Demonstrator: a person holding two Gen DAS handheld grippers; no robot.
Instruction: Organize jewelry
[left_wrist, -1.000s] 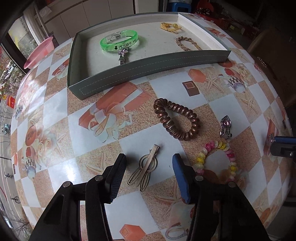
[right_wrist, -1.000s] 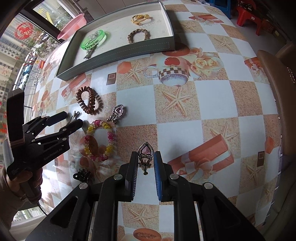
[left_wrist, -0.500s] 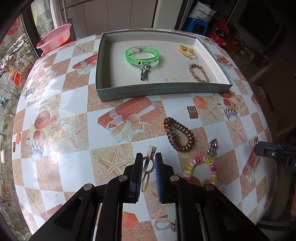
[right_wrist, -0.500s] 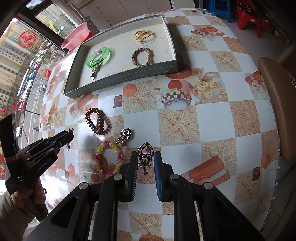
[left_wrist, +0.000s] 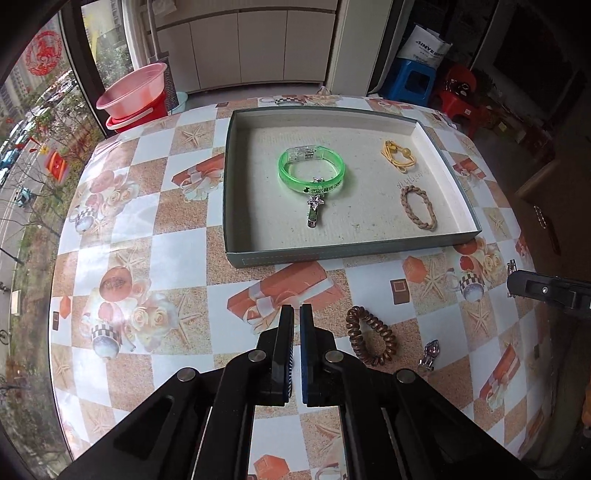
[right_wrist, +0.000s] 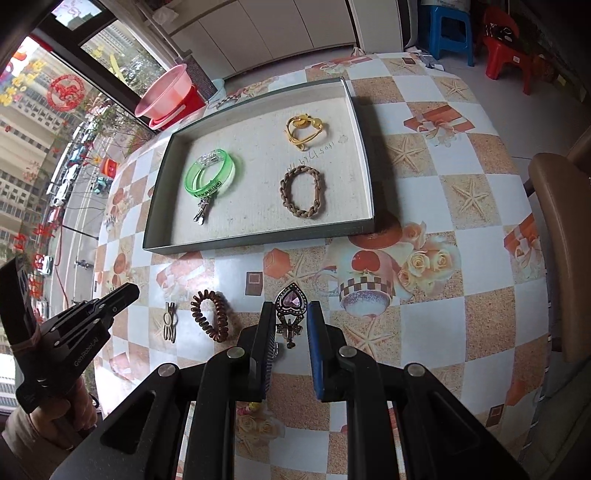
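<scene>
My left gripper (left_wrist: 295, 314) is shut above the table, and I see nothing between its pads. In the right wrist view it (right_wrist: 133, 290) hangs left of a pale rabbit-shaped hair clip (right_wrist: 170, 321) that lies on the table. My right gripper (right_wrist: 290, 317) is shut on a purple heart clip (right_wrist: 291, 302) and holds it above the table. The grey tray (left_wrist: 332, 254) holds a green bangle (left_wrist: 312, 170), a star clip (left_wrist: 314, 212), a yellow hair tie (left_wrist: 399, 155) and a braided bracelet (left_wrist: 419, 206). A brown spiral hair tie (left_wrist: 371, 339) lies in front of it.
A small silver clip (left_wrist: 430, 354) lies right of the spiral tie. Part of a bead bracelet (right_wrist: 251, 406) shows under my right gripper. A pink basin (left_wrist: 133, 88) stands beyond the far left table edge, and a brown chair (right_wrist: 561, 240) is on the right.
The left jaws closed around the rabbit clip, then the gripper rose; the clip now lies on the table. The right gripper rose and moved toward the tray with the heart clip.
</scene>
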